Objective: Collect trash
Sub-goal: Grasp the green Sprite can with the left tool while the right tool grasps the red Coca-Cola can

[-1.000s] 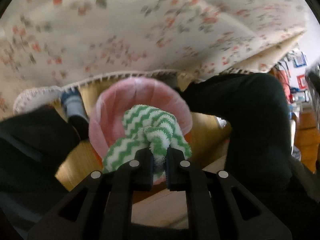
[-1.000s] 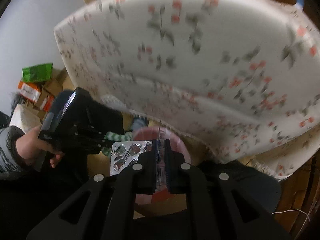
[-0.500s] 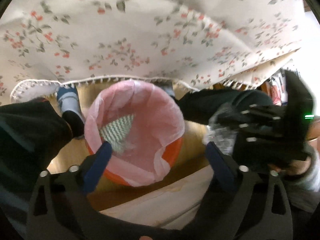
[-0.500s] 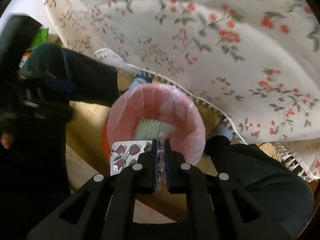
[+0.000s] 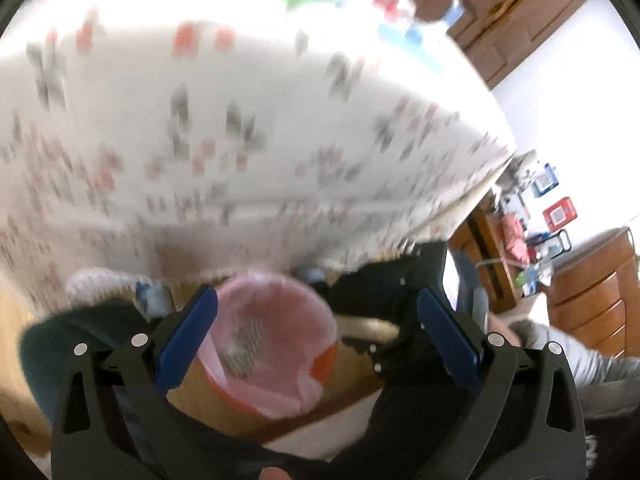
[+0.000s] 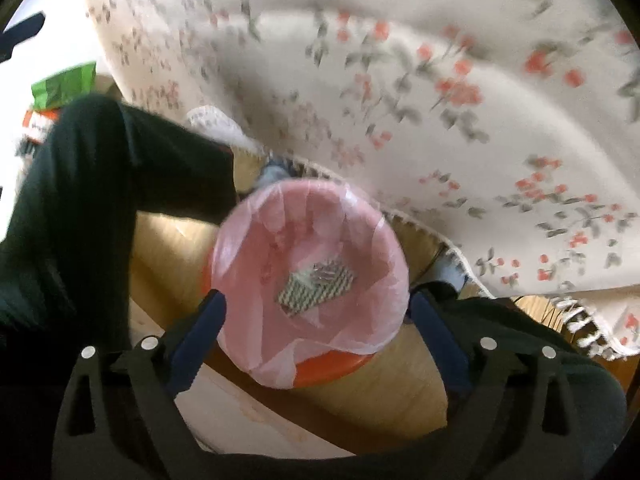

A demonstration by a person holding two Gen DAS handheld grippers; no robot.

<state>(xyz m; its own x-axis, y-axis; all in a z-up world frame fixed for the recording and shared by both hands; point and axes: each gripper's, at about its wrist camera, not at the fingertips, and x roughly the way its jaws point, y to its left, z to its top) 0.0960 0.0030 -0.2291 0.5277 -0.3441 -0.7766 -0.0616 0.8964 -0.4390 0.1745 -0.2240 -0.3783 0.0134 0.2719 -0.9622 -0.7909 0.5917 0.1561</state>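
We hang over the bin (image 6: 308,280), its pink liner (image 6: 256,248) spread over the rim, on the floor by the hanging edge of the flowered tablecloth (image 6: 440,120). Our right gripper (image 6: 316,308) is springing apart, nothing between its pads; the left gripper (image 5: 318,308) stands wide and empty too. Down on the liner's bottom lies the green zigzag cloth (image 6: 320,292), flat, long axis slanting up toward the tablecloth side, with a small foil pack (image 6: 325,271) on top. To do this well, we'd stay centred over the mouth until everything settles.
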